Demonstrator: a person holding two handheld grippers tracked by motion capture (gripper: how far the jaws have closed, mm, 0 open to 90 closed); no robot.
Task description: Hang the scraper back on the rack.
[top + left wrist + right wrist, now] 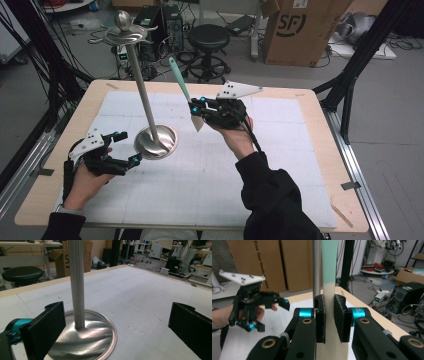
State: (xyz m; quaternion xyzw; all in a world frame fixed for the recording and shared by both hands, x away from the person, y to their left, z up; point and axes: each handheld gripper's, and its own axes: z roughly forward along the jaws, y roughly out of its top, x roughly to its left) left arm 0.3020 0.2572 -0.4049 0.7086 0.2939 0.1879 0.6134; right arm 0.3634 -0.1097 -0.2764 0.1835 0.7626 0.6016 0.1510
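The left tongs (125, 148) stand released around the rim of the metal stand's base (85, 340), which looks heavy, rigid and slick, best steadied low at the base edge. Beyond them, the right tongs (329, 320) are clenched on the pale blade of a spatula (186, 95), its mint handle slanting up and away; it seems light and somewhat flexible, so a grip near the blade's neck suits it. The high view alone gives the stand's hooked top (123, 31), while the right gripper view reveals the pads pressing the blade.
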